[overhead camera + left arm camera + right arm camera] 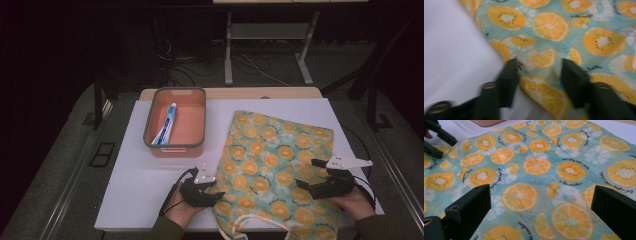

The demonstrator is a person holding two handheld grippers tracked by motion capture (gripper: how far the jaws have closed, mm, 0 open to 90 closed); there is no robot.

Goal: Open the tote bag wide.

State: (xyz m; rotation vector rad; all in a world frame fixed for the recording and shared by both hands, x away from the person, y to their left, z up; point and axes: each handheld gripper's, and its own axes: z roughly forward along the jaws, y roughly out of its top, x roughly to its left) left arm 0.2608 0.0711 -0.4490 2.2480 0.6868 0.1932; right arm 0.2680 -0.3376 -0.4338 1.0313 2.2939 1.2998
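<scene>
A cloth bag (275,160) printed with orange slices on pale blue lies flat on the right half of the white board (135,190), its handle (260,227) at the near edge. My left gripper (217,192) stands open at the bag's near left edge; in the left gripper view (539,65) its jaws straddle the bag's (574,30) edge with nothing pinched. My right gripper (305,173) is open wide above the near right part of the bag; in the right gripper view (541,191) the printed cloth (536,152) spreads out between the jaws.
An orange bin (197,125) with a grey rim stands at the back left of the board, holding a blue and white toothpaste tube (166,125). Bare board (449,50) lies left of the bag. The other gripper (434,140) appears at the right gripper view's top left.
</scene>
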